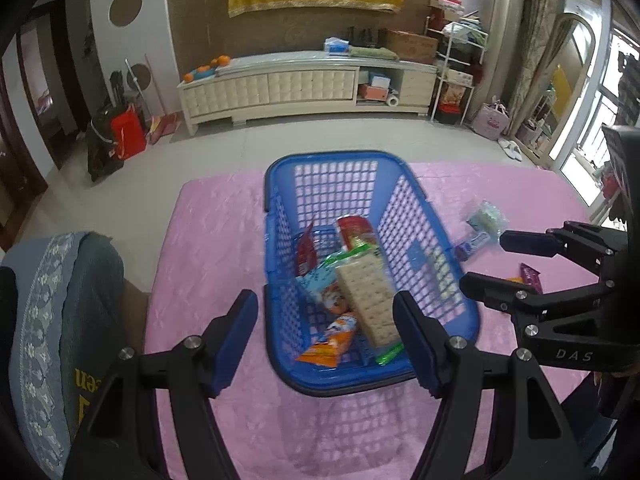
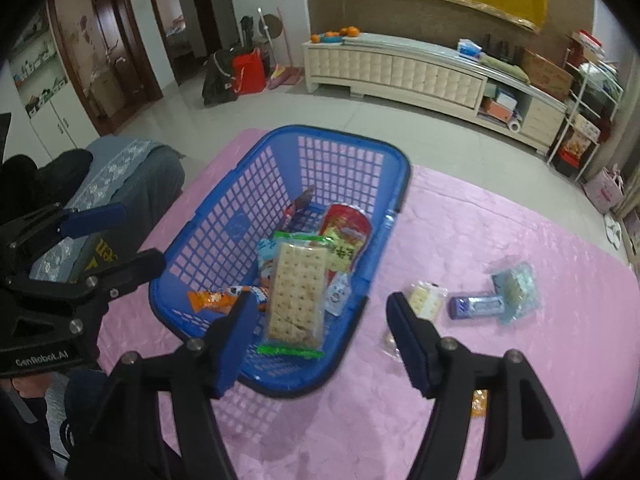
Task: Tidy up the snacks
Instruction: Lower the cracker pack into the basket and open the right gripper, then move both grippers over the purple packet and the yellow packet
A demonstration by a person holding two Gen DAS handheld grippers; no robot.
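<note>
A blue plastic basket [image 1: 432, 292] [image 2: 224, 216] stands on the pink tablecloth [image 1: 208, 248] [image 2: 500, 248]. It holds several snack packs, with a long cracker pack [image 1: 370, 300] [image 2: 296, 288] on top. My left gripper [image 1: 326, 340] is open and empty, above the basket's near end. My right gripper [image 2: 320, 340] is open and empty over the basket's right rim; it shows at the right of the left wrist view [image 1: 486, 262]. On the cloth right of the basket lie a small cracker pack [image 2: 426, 300], a purple bar [image 2: 476, 306] [image 1: 472, 244] and a pale blue pack [image 2: 516, 288] [image 1: 486, 216].
A clear wrapped sweet [image 2: 390, 342] and an orange pack [image 2: 479, 402] lie near my right gripper. A purple-red wrapper [image 1: 531, 276] lies by the right gripper. A grey-blue covered chair [image 1: 60, 320] [image 2: 120, 184] stands left of the table. A long white cabinet [image 1: 304, 88] lines the far wall.
</note>
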